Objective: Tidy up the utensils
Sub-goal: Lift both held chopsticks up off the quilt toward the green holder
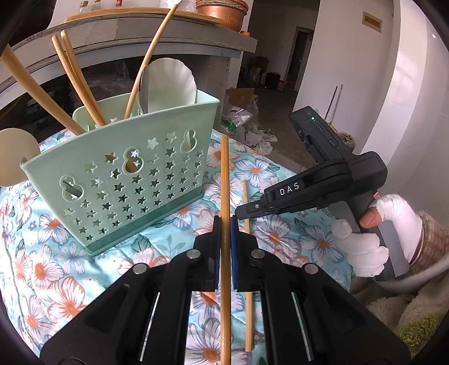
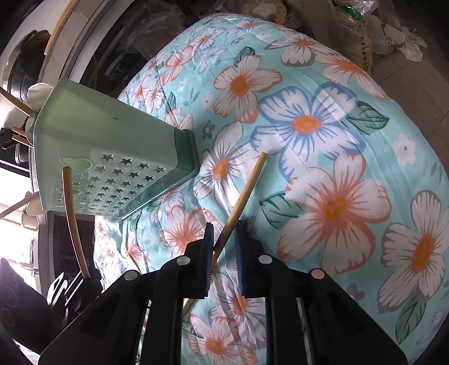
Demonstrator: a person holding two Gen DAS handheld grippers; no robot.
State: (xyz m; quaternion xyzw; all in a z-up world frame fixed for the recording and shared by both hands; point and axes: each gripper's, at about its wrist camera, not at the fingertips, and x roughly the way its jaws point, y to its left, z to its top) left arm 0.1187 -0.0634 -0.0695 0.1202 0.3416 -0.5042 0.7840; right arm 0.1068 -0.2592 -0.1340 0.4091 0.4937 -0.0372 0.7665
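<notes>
The letters "DAS" are read in white on the black body of the right gripper point(image 1: 238, 211), seen at three o'clock in the left wrist view and held by a white-gloved hand point(image 1: 370, 241). A bamboo chopstick point(image 1: 224, 224) is clamped between the narrowly set blue pads of the left gripper point(image 1: 225, 221), its shaft running up toward twelve o'clock above the floral cloth point(image 1: 56, 280). A second chopstick point(image 2: 238, 205) is seen lying on the cloth, its lower part passing between the right gripper point(image 2: 224, 238) fingers, which are parted somewhat wider than the stick; whether the pads touch it cannot be told. The pale green utensil holder point(image 1: 126, 179), pierced with star cut-outs, is found at ten o'clock of the held chopstick, standing on the cloth and already loaded with wooden chopsticks point(image 1: 75, 75) and a cream ladle point(image 1: 168, 84). A copper pot point(image 1: 221, 12) is noted on the grey counter point(image 1: 168, 36) behind, at twelve o'clock.
</notes>
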